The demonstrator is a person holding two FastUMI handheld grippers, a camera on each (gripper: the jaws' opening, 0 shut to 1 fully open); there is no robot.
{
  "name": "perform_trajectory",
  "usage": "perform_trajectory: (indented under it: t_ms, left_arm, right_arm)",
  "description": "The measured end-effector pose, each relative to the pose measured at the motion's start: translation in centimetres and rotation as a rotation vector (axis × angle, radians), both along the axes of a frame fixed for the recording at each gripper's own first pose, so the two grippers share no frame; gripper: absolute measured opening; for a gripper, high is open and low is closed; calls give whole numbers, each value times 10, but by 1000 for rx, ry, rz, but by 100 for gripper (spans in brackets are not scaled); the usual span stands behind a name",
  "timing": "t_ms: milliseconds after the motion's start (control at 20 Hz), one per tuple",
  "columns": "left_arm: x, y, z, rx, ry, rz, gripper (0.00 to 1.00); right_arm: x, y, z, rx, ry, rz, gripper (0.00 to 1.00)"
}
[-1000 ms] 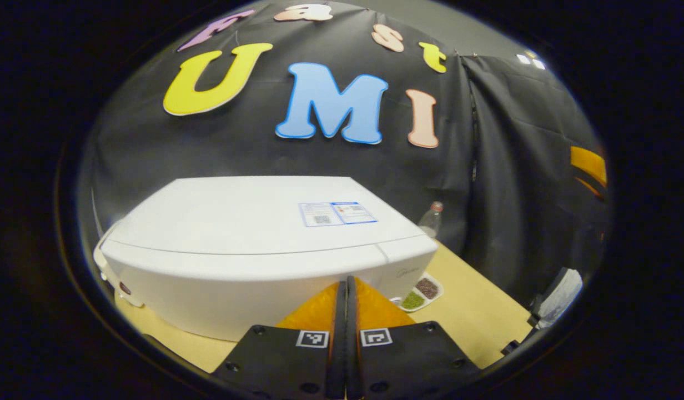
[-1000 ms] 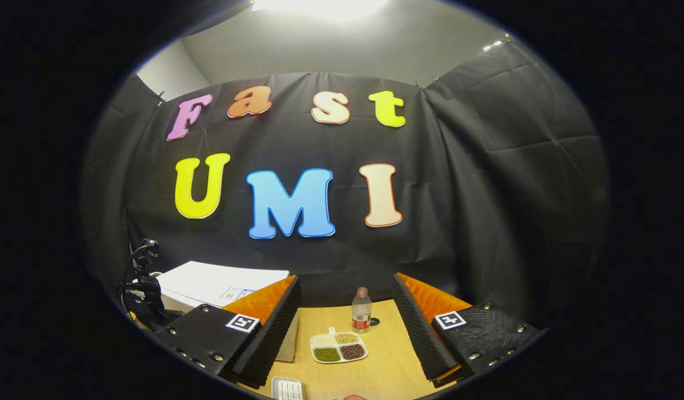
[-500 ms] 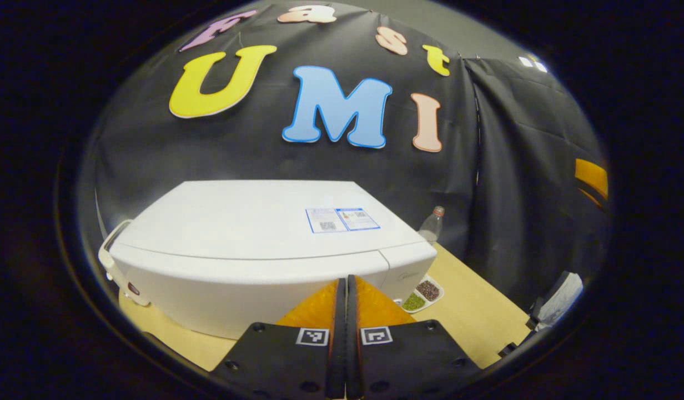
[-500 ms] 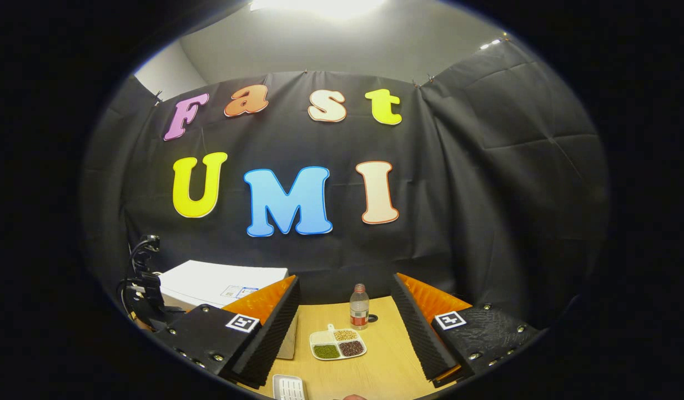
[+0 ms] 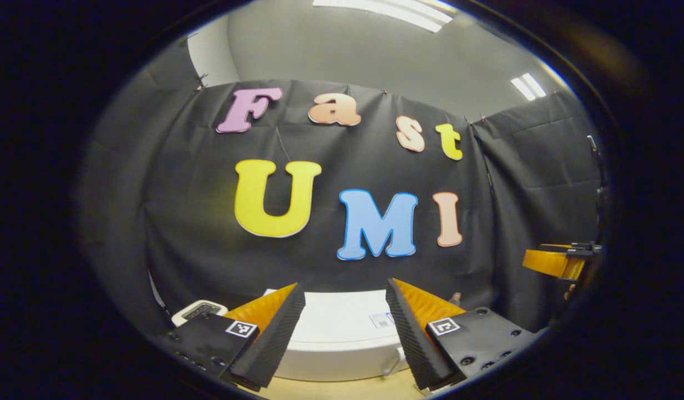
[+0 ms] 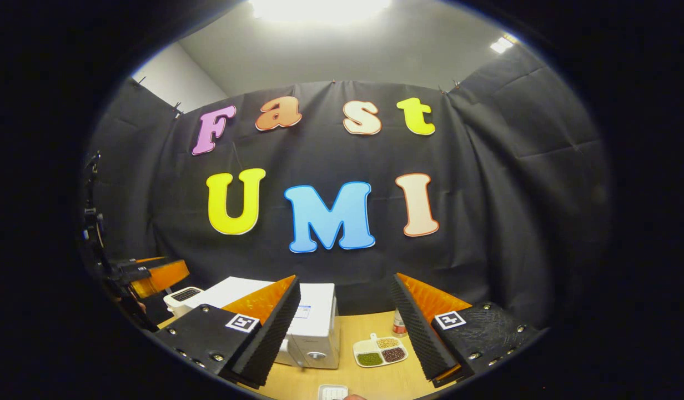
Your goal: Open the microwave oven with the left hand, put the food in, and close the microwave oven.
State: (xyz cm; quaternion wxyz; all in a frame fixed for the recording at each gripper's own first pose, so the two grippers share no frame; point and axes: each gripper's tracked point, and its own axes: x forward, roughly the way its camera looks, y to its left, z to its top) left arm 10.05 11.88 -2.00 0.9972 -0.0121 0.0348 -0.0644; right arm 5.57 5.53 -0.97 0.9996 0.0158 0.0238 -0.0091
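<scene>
The white microwave (image 5: pixel 342 333) stands on the wooden table, low between the fingers of my left gripper (image 5: pixel 343 286), which is open, holds nothing and is well back from it. From this side its door looks shut. In the right gripper view the microwave (image 6: pixel 315 322) is at lower left, its knob facing me. The food, a white divided plate of green, brown and tan grains (image 6: pixel 380 351), lies on the table to its right. My right gripper (image 6: pixel 345 279) is open and empty, above and short of the plate. The left gripper (image 6: pixel 156 275) also appears at the far left.
A small white device (image 6: pixel 184 295) sits left of the microwave. A clear bottle (image 6: pixel 398 322) stands behind the plate, partly hidden by my right finger. A white ridged object (image 6: pixel 333 392) lies at the table's near edge. The right gripper (image 5: pixel 556 262) hangs at the far right.
My left gripper has gone from shut to open, drawn back from the microwave and tilted upward. The right gripper has pulled back and turned left, bringing the microwave's front into its view.
</scene>
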Motion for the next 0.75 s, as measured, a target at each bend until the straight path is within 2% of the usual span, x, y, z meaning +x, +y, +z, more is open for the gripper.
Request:
perform_trajectory:
  t_ms: [300,750]
  left_arm:
    - [-31,50,23,-2,-22,33,97]
    - [-46,81,40,-30,-52,-30,96]
  right_arm:
    - [-7,48,14,-27,-16,36,99]
    - [-19,98,21,-70,-9,56,99]
